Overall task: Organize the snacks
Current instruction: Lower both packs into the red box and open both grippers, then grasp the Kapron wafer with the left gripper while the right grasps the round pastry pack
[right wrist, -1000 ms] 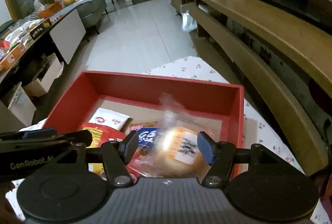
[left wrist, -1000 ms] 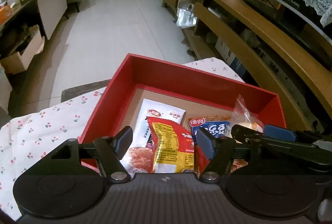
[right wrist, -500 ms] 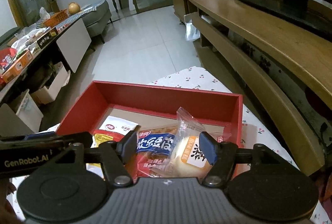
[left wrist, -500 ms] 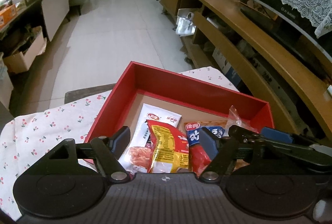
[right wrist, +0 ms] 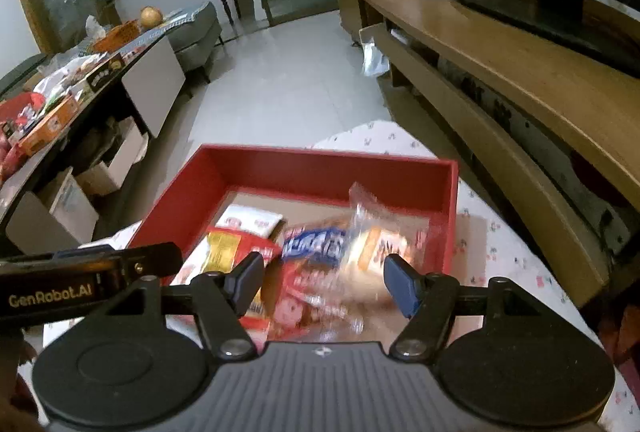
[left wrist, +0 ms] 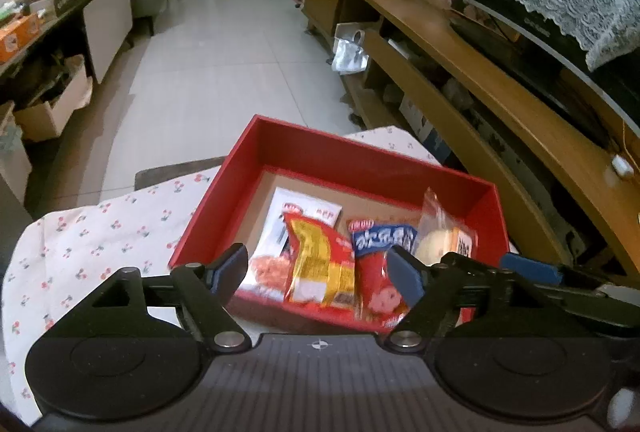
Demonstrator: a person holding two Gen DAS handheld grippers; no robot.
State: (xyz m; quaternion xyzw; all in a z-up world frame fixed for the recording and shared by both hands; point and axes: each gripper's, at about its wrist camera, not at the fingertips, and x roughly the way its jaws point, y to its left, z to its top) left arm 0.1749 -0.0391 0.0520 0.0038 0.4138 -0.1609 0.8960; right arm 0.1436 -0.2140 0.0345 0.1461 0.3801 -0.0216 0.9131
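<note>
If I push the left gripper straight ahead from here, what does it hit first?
Most likely the red-and-yellow snack packet lying in the red box, directly between the open fingers of the left gripper. Depth is unclear; the box's near wall may come first.

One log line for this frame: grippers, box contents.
left gripper: open | right gripper: open | red box: four snack packs inside | holding: nothing

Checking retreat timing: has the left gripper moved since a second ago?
Yes. The left gripper has pulled back and up: the red box looks smaller and farther, with more cherry tablecloth showing.
</note>
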